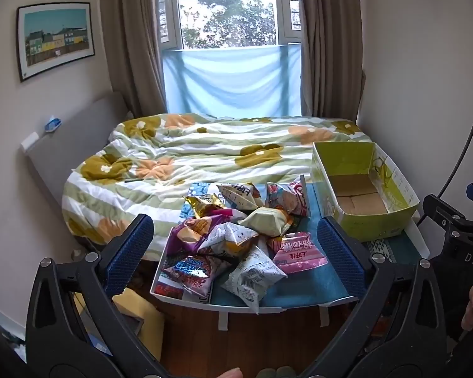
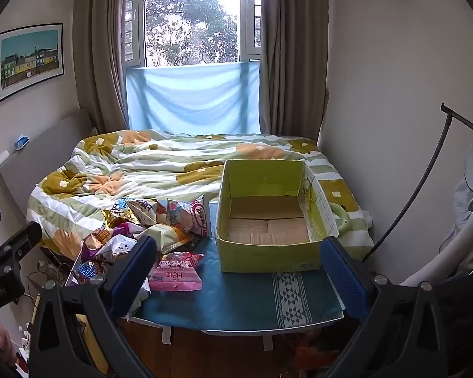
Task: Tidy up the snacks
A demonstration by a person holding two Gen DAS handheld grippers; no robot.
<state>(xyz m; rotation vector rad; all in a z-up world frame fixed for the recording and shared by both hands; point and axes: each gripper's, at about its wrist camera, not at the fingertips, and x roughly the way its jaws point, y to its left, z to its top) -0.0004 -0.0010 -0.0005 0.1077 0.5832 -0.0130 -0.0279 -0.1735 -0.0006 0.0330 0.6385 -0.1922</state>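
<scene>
A pile of several snack bags [image 1: 233,236] lies on the left half of a small table with a teal cloth [image 1: 302,286]; the pile also shows in the right wrist view [image 2: 148,230]. A pink bag [image 2: 176,271] lies nearest the open yellow-green cardboard box [image 2: 268,217], which stands empty on the table's right [image 1: 362,189]. My left gripper [image 1: 233,252] is open and empty, held back from the table in front of the pile. My right gripper [image 2: 236,271] is open and empty, in front of the box.
A bed with a flowered quilt [image 1: 205,154] lies behind the table. A window with brown curtains [image 1: 132,47] is at the back. A black lamp stand [image 2: 425,173] and white chair [image 2: 463,220] are at right. Clutter sits on the floor at left [image 1: 135,315].
</scene>
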